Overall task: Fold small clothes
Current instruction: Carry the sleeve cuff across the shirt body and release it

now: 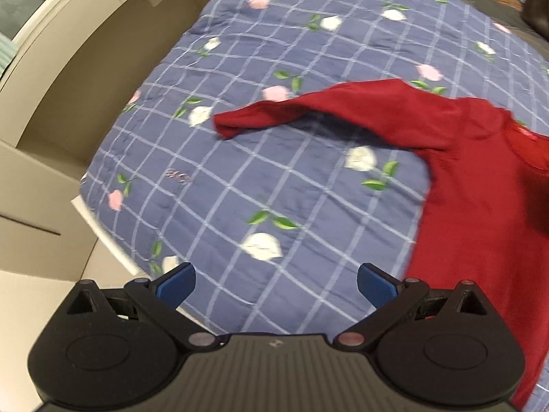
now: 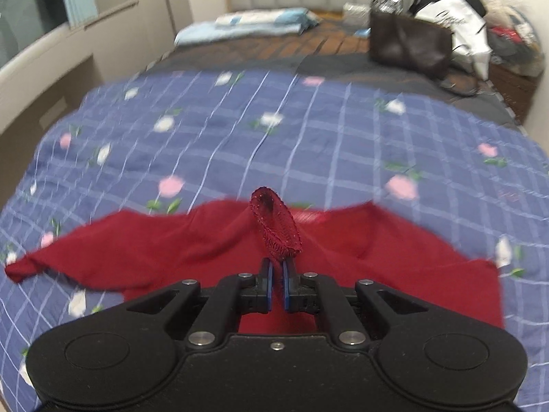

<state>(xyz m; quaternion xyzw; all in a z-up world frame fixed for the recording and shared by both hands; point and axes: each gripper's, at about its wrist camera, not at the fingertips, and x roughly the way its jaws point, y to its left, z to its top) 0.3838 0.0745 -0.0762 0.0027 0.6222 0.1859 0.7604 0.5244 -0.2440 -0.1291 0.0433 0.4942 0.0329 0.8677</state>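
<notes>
Lying crosswise, red sweater (image 2: 212,250); right tongs (image 2: 277,274) pinching cuff

— Lay where?
— Dark red long-sleeved top (image 1: 480,206), spread mostly flat on the quilt, nearer its right edge.
— Sleeves?
— One stretched out towards the quilt's left edge, slightly lifted midway. Knitted cuff (image 2: 274,226) raised upright above the body, pinched at its base.
</notes>
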